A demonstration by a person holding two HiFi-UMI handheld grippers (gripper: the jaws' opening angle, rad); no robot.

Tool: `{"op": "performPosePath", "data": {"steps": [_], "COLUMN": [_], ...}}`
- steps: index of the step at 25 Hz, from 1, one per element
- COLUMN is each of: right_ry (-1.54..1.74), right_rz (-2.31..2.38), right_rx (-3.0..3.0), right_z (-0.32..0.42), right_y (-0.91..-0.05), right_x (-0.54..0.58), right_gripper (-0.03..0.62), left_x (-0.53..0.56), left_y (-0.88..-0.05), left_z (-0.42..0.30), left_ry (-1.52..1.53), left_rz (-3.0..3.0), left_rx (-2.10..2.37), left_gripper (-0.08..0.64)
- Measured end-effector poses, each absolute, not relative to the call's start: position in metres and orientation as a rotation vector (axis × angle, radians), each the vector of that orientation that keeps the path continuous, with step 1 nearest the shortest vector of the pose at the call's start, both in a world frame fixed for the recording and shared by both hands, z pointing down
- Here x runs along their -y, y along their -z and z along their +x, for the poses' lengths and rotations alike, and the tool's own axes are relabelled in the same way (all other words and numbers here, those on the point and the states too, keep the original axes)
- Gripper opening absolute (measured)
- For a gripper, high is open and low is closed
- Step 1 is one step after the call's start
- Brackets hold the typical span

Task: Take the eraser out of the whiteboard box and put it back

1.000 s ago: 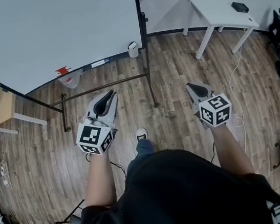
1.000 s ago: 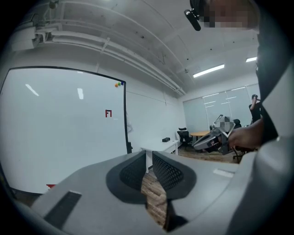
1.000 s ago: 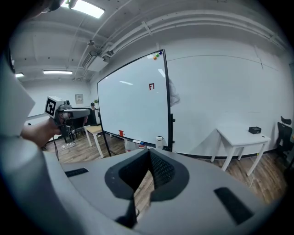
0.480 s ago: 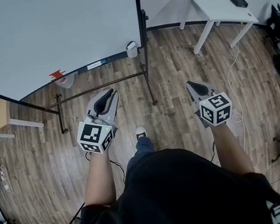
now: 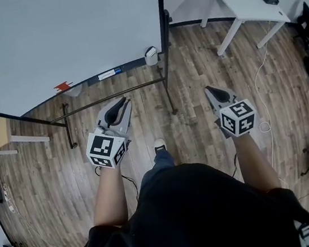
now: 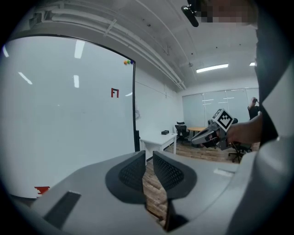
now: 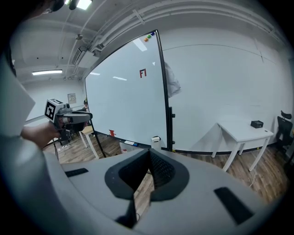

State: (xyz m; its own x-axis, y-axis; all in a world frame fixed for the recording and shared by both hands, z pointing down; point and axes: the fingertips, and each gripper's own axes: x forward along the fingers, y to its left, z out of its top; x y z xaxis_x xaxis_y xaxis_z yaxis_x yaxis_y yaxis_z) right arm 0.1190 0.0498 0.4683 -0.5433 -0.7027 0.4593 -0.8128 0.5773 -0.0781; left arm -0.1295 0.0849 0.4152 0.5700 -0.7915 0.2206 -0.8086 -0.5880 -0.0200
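Currently both grippers hang level with each other over the wooden floor [image 5: 194,80], well short of the whiteboard [image 5: 62,36], and both point toward it. The left gripper [image 5: 123,101] has its jaws a narrow slit apart; in the left gripper view only floorboards show through that gap, so the left gripper [image 6: 149,154] holds nothing. The right gripper [image 5: 208,89] has its jaws closed tip to tip, and the right gripper view shows the pads meeting with nothing caught between them [image 7: 148,151].

The whiteboard box [image 5: 150,55] is a small white box at the right end of the board's bottom ledge, just beside the black upright post of the stand. In the right gripper view it [image 7: 156,139] stands upright, its long side vertical, straight beyond the closed jaws. Something dark shows at its top. Whether that is the eraser, and which way the eraser's long axis lies, is too small to tell.

Further left along the ledge lie a white-and-blue thing [image 5: 110,73] and a red mark [image 5: 62,87]. A white table [image 5: 240,5] stands to the right, well apart from the board.
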Motion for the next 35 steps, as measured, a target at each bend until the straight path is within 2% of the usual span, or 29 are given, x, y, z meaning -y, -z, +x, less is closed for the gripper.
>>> {"op": "performPosePath", "data": {"steps": [35], "right_ry": [-0.357], "right_rz": [1.349], "right_rx": [2.364], "right_z": [0.055], "right_y": [-0.439], "right_x": [0.070], "right_gripper": [-0.006], "left_x": [0.057], "left_y": [-0.420], "left_z": [-0.179], "left_ry": [-0.360], "left_rz": [2.789], "left_rx": [1.231], "left_gripper": [0.069]}}
